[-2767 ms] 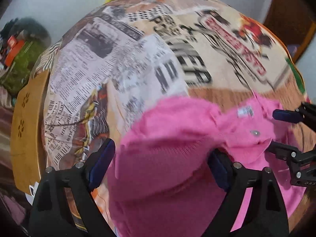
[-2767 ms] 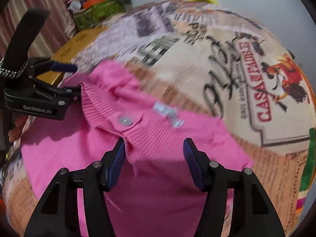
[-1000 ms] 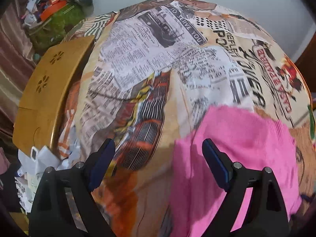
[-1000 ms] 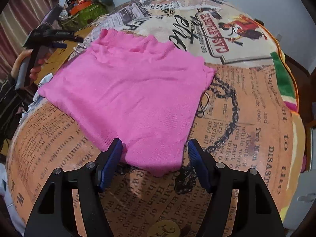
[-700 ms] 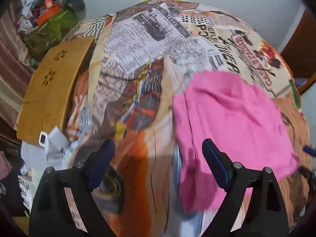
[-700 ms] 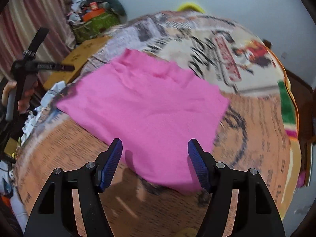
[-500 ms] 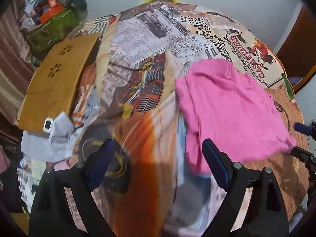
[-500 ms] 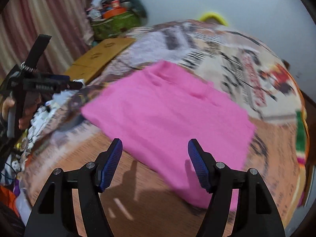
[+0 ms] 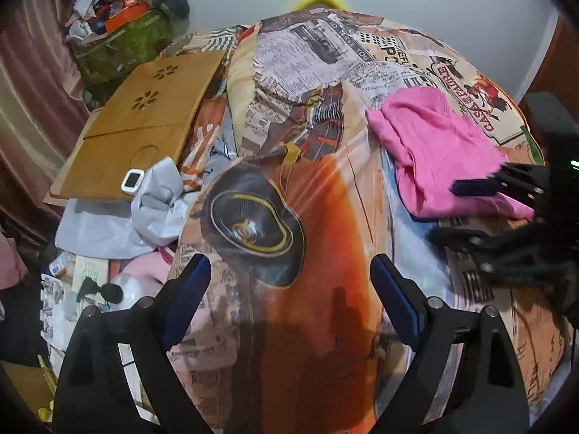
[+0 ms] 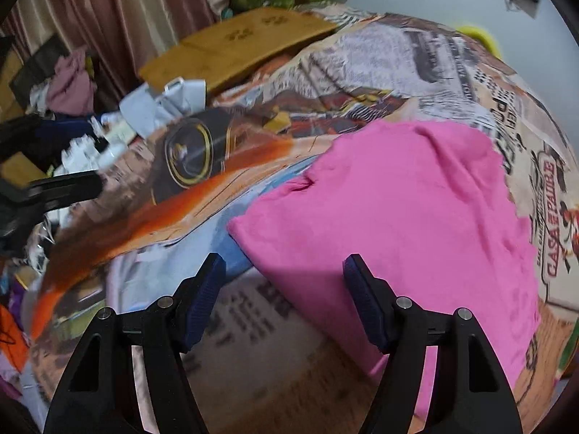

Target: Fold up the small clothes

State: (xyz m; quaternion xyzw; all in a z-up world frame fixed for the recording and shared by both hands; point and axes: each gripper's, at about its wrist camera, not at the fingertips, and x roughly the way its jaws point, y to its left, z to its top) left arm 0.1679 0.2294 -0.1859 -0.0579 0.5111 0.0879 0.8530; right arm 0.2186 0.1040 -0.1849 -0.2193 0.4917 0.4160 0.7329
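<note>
Pink garment [image 10: 409, 209] lies folded on the printed bedspread [image 9: 289, 188], free of both tools. Your right gripper [image 10: 284, 282] has its fingers spread wide and empty at the near corner; your left gripper [image 9: 289, 289] hangs equally open, well apart. Smooth the rumpled edge before another fold.

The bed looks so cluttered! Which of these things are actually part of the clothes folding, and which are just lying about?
Part of the job:
- folded pink knitted garment
- left gripper, open, empty
- right gripper, open, empty

Just lying about:
- flat brown wooden board with flower cut-outs
- small white square gadget
- crumpled grey-white cloth
- green bag heaped with clutter
</note>
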